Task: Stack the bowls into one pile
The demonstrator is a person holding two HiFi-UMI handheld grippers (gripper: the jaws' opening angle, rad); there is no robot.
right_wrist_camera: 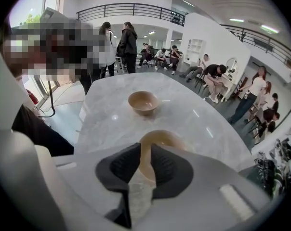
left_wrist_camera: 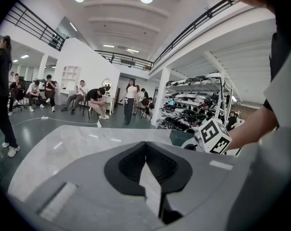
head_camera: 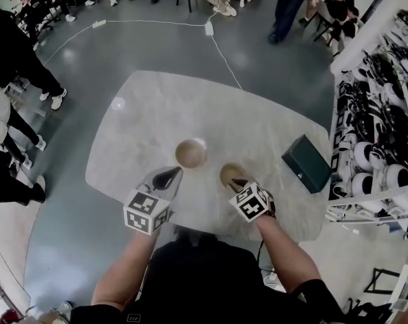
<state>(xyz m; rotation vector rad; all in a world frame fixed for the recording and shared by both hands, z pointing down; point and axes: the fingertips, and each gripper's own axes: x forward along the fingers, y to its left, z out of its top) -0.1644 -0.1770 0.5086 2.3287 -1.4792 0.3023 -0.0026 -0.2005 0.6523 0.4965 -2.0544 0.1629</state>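
Bowls, both tan, stand apart on the pale marble counter (head_camera: 157,106). The far bowl (head_camera: 190,153) sits alone near the middle. The near bowl (head_camera: 232,175) has its rim between the right gripper (head_camera: 239,183) fingers, which stand slightly apart and do not press it. The left gripper (head_camera: 167,176) fingers are closed on nothing. The left cube (head_camera: 147,212) and right cube (head_camera: 250,202) bear black-and-white square markers.

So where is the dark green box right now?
In the head view the box sits near the table's right edge, right of the nearer bowl and apart from it.
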